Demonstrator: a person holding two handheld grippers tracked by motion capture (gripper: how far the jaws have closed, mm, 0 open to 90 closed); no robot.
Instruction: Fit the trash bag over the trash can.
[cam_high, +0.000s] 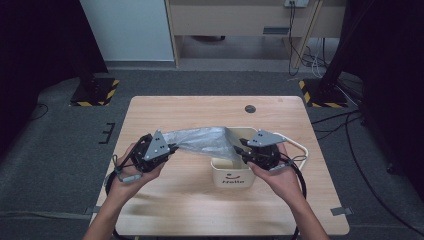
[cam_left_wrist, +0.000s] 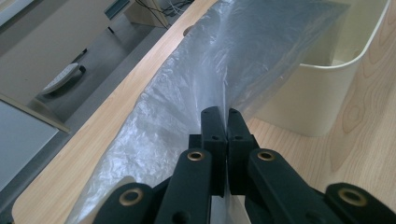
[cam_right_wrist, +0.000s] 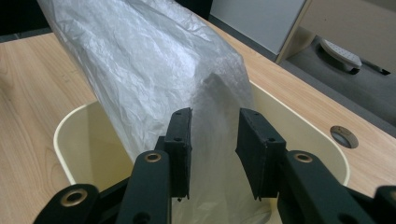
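The cream bin (cam_high: 231, 176) bears the one readable marking: dark lettering on its near wall, facing the person, which looks like "Hello", though the letters are small and soft. Just above that word on the same wall sits a small printed smiley, two dots over a curved mouth. Beyond the bin, on the floor past the far corners of the table (cam_high: 165, 200), two black stand bases (cam_high: 95, 92) carry yellow-and-black hazard stripes along their edges, with no words on them.
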